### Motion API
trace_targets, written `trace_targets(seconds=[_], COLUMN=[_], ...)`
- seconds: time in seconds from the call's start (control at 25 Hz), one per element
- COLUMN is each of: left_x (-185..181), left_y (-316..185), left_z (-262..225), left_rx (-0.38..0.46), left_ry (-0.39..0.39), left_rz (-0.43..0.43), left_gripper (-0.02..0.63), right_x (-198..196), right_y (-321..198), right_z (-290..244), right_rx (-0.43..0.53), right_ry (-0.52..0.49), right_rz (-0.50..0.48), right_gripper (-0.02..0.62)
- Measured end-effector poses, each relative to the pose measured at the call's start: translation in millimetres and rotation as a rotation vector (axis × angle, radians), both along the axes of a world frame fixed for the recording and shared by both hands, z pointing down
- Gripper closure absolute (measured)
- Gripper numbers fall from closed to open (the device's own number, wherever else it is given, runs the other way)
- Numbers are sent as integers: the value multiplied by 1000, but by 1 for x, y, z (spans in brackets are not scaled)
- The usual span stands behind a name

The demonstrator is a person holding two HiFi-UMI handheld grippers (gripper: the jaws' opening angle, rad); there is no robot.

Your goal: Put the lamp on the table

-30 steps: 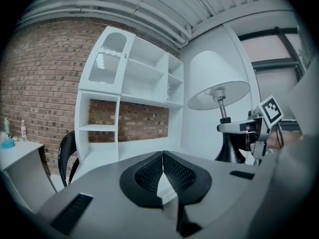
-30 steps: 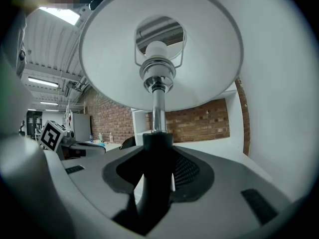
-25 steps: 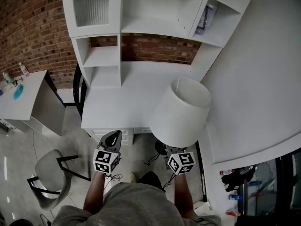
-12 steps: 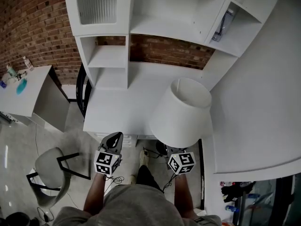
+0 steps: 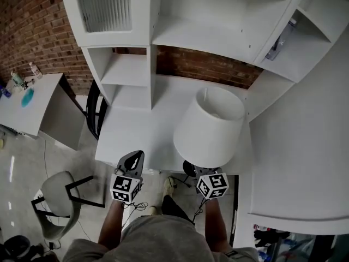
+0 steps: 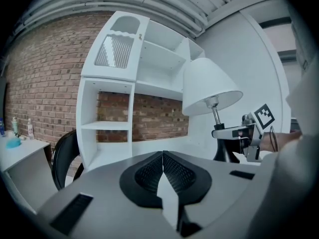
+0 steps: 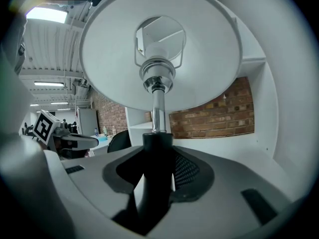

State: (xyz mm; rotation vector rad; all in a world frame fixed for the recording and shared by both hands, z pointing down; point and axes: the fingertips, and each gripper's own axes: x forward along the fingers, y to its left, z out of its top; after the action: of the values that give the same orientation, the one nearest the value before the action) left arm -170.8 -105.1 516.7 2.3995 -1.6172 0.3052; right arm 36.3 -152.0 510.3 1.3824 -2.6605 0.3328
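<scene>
In the head view the lamp (image 5: 210,125), with a wide white shade, is upright over the front right part of the white table (image 5: 136,132). Its black base (image 5: 190,170) shows just off the table's front edge. My right gripper (image 5: 206,174) is below the shade. In the right gripper view, my right gripper (image 7: 157,158) is shut on the lamp's black neck (image 7: 157,146), with the chrome stem (image 7: 157,103) and shade (image 7: 199,49) rising above it. My left gripper (image 5: 133,160) is at the table's front edge, left of the lamp. Seen in its own view, that left gripper (image 6: 162,156) is shut and holds nothing.
A white shelf unit (image 5: 163,34) stands on the back of the table against a brick wall (image 5: 32,21). A black chair (image 5: 93,111) is at the table's left end and a grey chair (image 5: 54,201) on the floor. A side table (image 5: 30,105) holds bottles. A white wall (image 5: 305,162) is at right.
Both grippers and the lamp have come closer to the table. The shade now hangs over the table's front right part, and the shelf unit looms larger. Neither grip has changed.
</scene>
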Motion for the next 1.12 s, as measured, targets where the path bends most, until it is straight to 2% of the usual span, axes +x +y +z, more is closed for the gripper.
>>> trace_targets(seconds=[0.16,0.64,0.88,1.12], left_x=[8,13,22,20], left_y=[-36,-134,-178,-210], left_z=[-4,29,45,66], left_rx=[25,-14,-5,-39], left_ry=[17,-1,-15,-16], left_rz=[-11,-18,-4,-16], left_gripper=[601,601,601,601], right_x=[4,3,2,-6], right_y=[-40,-144,-179,-211], right_z=[10,53,78,107], right_rx=[-6,-27,-21,-39], right_ry=[-22,-29,-10,-23], right_rz=[-4,-6,-17,-23], right_gripper=[436,436,436,436])
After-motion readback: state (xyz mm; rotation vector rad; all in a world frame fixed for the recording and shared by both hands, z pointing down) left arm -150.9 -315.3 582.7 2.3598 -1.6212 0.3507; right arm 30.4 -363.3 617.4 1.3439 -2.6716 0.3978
